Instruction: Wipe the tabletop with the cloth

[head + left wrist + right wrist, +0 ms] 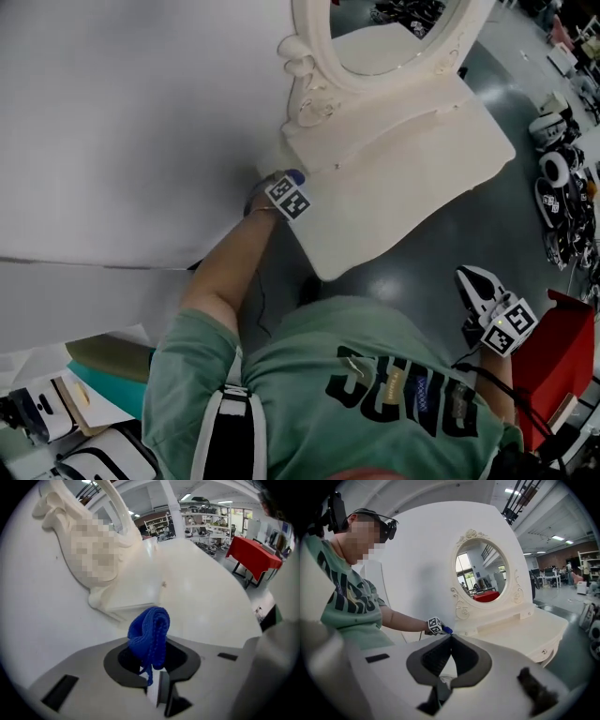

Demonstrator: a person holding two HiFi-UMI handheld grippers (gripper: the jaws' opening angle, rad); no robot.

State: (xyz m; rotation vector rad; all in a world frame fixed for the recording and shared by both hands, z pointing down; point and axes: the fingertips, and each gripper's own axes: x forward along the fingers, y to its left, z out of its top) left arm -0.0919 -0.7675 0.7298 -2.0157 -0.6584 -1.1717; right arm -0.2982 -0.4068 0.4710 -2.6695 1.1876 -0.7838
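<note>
A bunched blue cloth [151, 633] sticks up from my left gripper [153, 668], whose jaws are shut on it. In the head view the left gripper [282, 185] is at the near left corner of the cream dressing table's top [403, 178], with the cloth [295, 175] at the table's edge under the oval mirror [389, 37]. My right gripper [476, 287] hangs by the person's right side over the floor, away from the table. Its jaws are shut with nothing between them [450, 638]. The right gripper view also shows the cloth [446, 630] and the tabletop [520, 627].
A white wall panel [122, 122] stands left of the table. A red table [555, 361] is at the lower right, and several devices [562, 187] lie on the floor at the right. Boxes and papers [66, 412] sit at the lower left.
</note>
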